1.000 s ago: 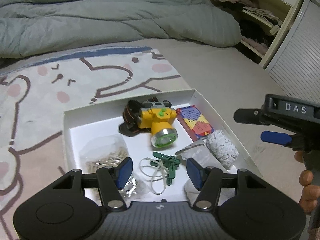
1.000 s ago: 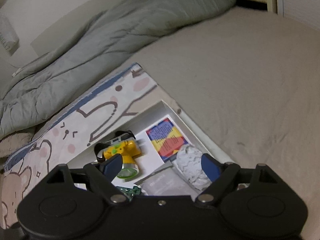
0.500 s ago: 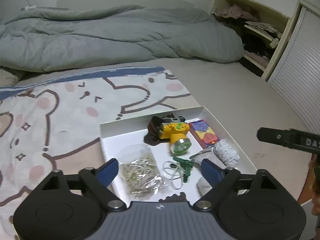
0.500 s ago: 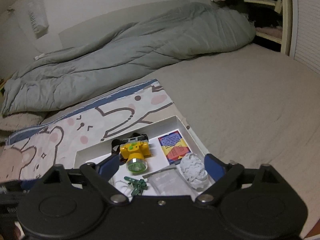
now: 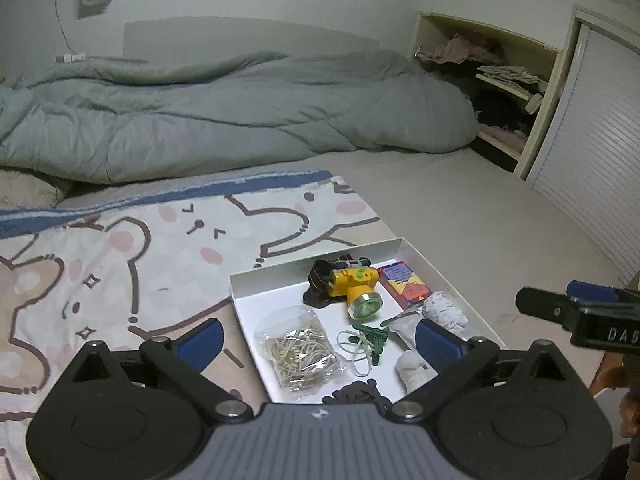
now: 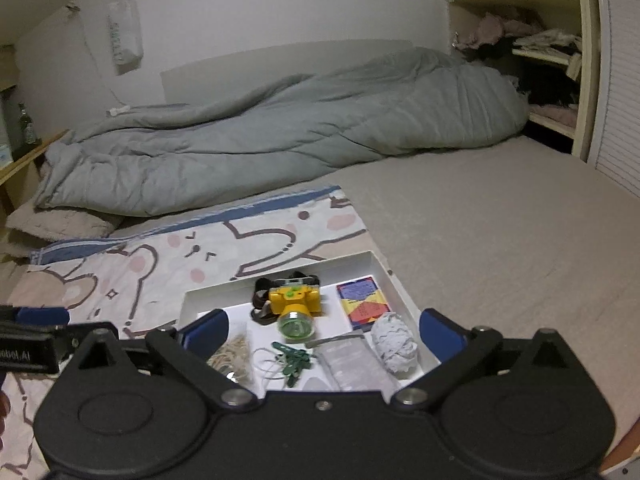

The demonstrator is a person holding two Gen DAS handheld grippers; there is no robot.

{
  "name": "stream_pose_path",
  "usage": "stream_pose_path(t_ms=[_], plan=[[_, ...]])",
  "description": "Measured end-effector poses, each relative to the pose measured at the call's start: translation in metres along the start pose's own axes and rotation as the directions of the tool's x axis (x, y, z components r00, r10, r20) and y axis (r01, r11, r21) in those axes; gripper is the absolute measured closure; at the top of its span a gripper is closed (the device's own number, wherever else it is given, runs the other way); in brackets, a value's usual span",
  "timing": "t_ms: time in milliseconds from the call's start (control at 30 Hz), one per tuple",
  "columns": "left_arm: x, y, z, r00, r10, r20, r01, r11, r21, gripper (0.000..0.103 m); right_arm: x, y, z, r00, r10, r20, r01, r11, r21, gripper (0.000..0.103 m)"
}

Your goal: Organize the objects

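At the frame's lower middle, the white tray (image 5: 320, 270) looks filled; both claws, left (image 5: 318, 338) and right (image 6: 322, 330), have just been spreading and hang empty, so only withdrawing seems left.

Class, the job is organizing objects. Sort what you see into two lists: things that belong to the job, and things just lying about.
Belongs to the job:
white tray
yellow headlamp
bag of rubber bands
green clips
colourful card box
crumpled white wad

Just lying about:
grey duvet
cartoon blanket
shelf clothes
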State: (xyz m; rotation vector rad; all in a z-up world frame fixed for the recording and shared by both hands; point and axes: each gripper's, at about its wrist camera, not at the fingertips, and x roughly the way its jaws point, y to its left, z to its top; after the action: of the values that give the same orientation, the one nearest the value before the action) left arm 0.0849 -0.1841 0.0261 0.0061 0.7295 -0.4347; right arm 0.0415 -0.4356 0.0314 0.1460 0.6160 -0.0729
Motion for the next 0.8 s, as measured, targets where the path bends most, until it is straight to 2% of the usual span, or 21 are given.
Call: stream_pose_path(t_ms=[300, 600, 800], plan=[[-0.041, 0.003, -0.01, 0.997, 0.045, 0.07, -0.047, 0.999, 0.028, 0.0, -0.037, 0.007, -0.021, 0.999, -0.01, 0.037, 0.011, 1.0, -0.021, 0.0], [-0.051, 0.008, -0.046, 0.996, 0.07, 0.058, -0.072, 0.997, 0.031, 0.0, -0.069, 0.015, -0.046, 0.996, -0.027, 0.08, 0.031, 0.998, -0.052, 0.0], [-0.056, 0.01, -0.061, 0.995, 0.081, 0.066, -0.085, 0.994, 0.063, 0.0, -0.071, 0.025, -0.066, 0.995, -0.065, 0.076, 0.073, 0.992, -0.102, 0.0]])
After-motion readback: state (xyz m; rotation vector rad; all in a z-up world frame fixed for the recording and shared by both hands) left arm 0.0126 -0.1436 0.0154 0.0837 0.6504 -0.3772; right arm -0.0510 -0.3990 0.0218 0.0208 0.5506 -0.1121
